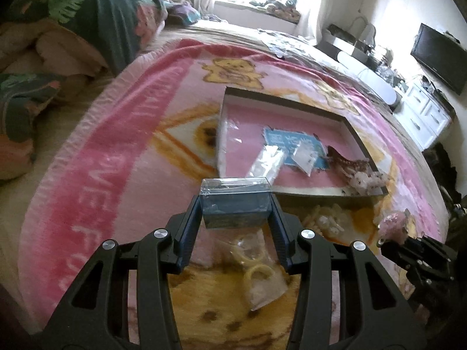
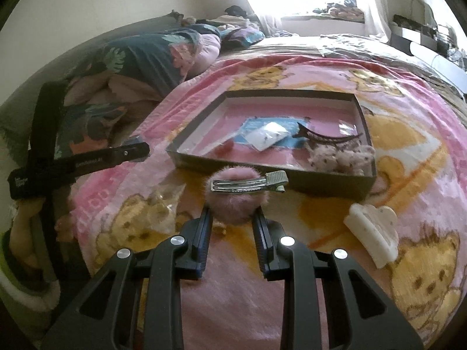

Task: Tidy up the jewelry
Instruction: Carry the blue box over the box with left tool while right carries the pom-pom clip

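Step in hand: carrying items to the shallow pink-lined cardboard tray (image 2: 335, 182) on the bear-print blanket (image 2: 408, 175). Left gripper (image 1: 235, 204) clamps a clear plastic box with blue insert (image 1: 235, 204); right gripper (image 2: 233, 213) pinches a pink fluffy pompom hair clip (image 2: 236, 195). Both sit just near of the tray's near wall. Next: probably reach farther over the wall, then release.

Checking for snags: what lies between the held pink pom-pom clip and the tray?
Only bare blanket, in the right wrist view, between the fluffy pink hair clip and the tray.
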`<state>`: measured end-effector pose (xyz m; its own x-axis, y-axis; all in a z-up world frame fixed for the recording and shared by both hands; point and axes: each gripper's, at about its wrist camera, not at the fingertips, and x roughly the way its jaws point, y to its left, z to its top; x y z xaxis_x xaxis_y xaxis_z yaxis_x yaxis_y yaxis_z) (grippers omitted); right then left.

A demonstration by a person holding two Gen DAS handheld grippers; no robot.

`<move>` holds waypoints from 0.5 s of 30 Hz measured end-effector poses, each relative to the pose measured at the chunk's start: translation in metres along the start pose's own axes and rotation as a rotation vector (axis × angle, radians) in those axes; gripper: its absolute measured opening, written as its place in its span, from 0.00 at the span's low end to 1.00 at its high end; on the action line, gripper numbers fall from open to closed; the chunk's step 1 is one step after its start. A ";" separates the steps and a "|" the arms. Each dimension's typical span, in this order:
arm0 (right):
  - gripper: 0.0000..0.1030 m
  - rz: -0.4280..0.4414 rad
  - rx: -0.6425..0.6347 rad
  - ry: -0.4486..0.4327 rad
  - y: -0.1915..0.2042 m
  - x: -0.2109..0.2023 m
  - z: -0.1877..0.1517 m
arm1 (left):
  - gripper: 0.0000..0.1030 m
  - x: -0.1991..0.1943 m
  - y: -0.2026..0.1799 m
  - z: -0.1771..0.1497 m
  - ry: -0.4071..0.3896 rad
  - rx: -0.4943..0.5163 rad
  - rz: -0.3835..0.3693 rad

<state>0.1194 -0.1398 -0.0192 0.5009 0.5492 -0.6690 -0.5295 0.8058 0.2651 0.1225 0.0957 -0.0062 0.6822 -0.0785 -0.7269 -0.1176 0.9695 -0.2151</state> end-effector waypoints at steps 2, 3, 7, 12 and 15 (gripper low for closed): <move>0.25 0.001 -0.011 -0.008 0.004 0.002 0.006 | 0.36 -0.001 0.003 0.002 -0.006 -0.007 0.001; 0.25 0.005 -0.016 -0.013 0.006 0.002 0.010 | 0.36 -0.002 0.005 0.004 -0.010 -0.010 0.000; 0.25 0.006 -0.030 -0.029 0.011 0.004 0.022 | 0.36 -0.003 0.007 0.010 -0.018 -0.015 -0.003; 0.25 0.003 -0.036 -0.054 0.012 0.007 0.040 | 0.36 -0.002 0.008 0.020 -0.026 -0.020 -0.020; 0.25 0.002 -0.032 -0.071 0.011 0.007 0.049 | 0.36 -0.001 0.007 0.030 -0.036 -0.011 -0.023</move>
<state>0.1505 -0.1164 0.0130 0.5465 0.5663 -0.6169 -0.5517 0.7977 0.2436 0.1427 0.1093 0.0132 0.7104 -0.0920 -0.6977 -0.1096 0.9649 -0.2388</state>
